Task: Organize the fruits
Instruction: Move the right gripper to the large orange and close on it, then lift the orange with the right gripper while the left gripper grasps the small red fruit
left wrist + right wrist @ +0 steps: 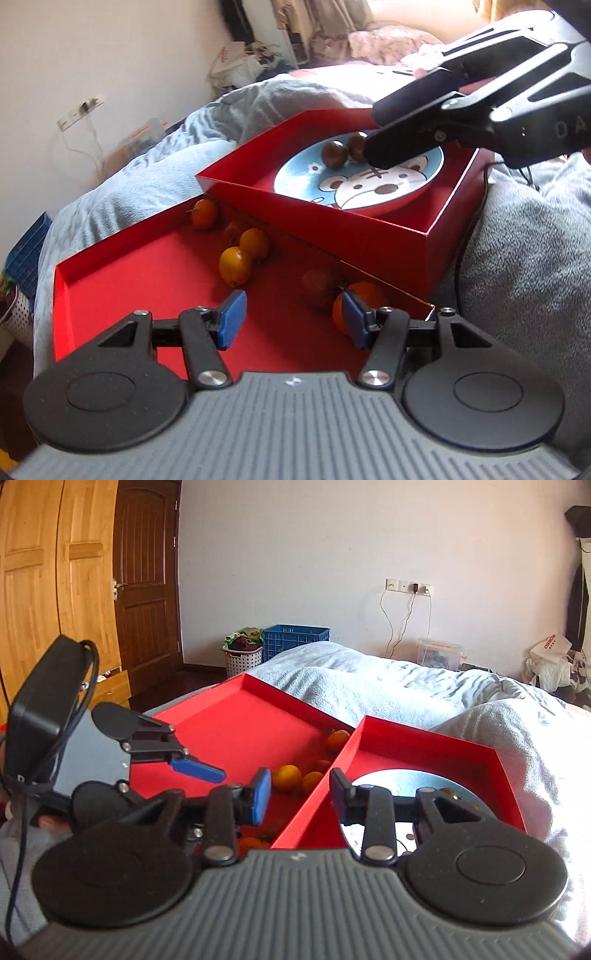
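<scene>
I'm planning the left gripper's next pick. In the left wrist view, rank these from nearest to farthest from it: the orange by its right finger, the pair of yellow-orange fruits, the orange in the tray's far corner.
1. Orange, just behind the left gripper's right finger.
2. Yellow-orange pair, mid-tray, ahead-left.
3. Corner orange, against the raised red box.

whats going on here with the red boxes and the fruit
A person holding a gripper in each hand is sorting fruit on a bed. Two brown fruits already sit on the cartoon plate inside the raised red box. The right gripper hangs open and empty over that plate. The left gripper is open over the lower red tray, where several orange fruits and a darker fruit lie loose, not yet picked up.
</scene>
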`<state>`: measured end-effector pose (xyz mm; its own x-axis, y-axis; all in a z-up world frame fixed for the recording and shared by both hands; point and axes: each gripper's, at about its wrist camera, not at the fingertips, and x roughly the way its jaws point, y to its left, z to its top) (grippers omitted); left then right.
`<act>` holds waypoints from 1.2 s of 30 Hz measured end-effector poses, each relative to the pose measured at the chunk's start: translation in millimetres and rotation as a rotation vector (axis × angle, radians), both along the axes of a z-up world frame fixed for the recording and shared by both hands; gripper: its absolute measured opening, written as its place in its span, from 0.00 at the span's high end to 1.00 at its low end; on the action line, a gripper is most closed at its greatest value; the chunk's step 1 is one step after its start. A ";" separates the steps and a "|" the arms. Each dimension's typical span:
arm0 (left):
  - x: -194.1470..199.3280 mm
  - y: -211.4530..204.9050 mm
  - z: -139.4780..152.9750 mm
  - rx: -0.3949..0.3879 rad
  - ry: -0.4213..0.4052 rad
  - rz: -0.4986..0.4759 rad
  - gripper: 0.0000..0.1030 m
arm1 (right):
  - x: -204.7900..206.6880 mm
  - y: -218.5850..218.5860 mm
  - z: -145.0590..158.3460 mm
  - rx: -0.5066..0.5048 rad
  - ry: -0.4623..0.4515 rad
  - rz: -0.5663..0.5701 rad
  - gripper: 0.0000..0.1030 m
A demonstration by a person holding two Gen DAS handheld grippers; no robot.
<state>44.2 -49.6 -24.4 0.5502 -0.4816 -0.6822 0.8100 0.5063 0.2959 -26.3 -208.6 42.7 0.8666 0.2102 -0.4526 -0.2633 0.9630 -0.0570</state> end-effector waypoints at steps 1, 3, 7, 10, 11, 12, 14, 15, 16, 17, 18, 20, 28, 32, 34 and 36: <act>2.4 -1.6 -0.4 0.022 0.001 -0.028 0.39 | 6.5 -1.3 -4.9 -0.011 0.010 -0.004 0.63; 7.5 1.8 2.5 0.030 0.004 -0.070 0.39 | 4.7 0.5 -7.1 -0.030 0.018 0.041 0.62; 18.8 14.3 5.7 0.044 0.011 -0.085 0.39 | 11.4 25.5 -14.3 -0.197 0.108 0.231 0.64; 21.6 18.9 2.3 0.060 0.032 -0.107 0.39 | 29.3 52.6 -22.6 -0.369 0.227 0.396 0.64; 20.3 20.3 -0.5 0.068 0.038 -0.120 0.39 | 36.1 60.1 -24.5 -0.422 0.263 0.442 0.64; 18.7 20.9 -2.8 0.074 0.036 -0.128 0.39 | 44.0 66.2 -26.0 -0.466 0.310 0.483 0.64; 16.6 23.1 -7.6 0.077 0.036 -0.138 0.39 | 57.9 74.9 -27.2 -0.539 0.393 0.553 0.64; 17.2 24.5 -8.6 0.072 0.040 -0.140 0.39 | 64.4 78.1 -27.4 -0.563 0.437 0.579 0.64; 17.8 26.2 -8.8 0.065 0.043 -0.139 0.39 | 73.0 82.3 -28.6 -0.582 0.492 0.602 0.64; 18.5 27.3 -8.7 0.055 0.044 -0.135 0.39 | 78.3 85.8 -28.9 -0.590 0.522 0.618 0.64; 19.3 29.0 -8.2 0.046 0.046 -0.133 0.39 | 82.6 88.7 -30.1 -0.592 0.554 0.628 0.64; 21.1 31.5 -6.8 0.031 0.045 -0.129 0.37 | 89.9 96.8 -36.9 -0.614 0.612 0.651 0.64; 19.9 38.7 -7.1 0.016 0.037 -0.112 0.32 | 97.6 101.0 -68.9 -0.679 0.562 0.599 0.60; 19.6 42.5 -7.4 0.022 0.037 -0.102 0.32 | 82.1 87.0 -48.7 -0.560 0.437 0.545 0.61; 15.1 41.9 -5.1 0.042 0.024 -0.121 0.32 | 70.4 74.6 -31.2 -0.470 0.355 0.487 0.61; 10.4 36.2 0.4 0.074 -0.006 -0.168 0.32 | 58.2 58.0 -13.6 -0.369 0.281 0.416 0.61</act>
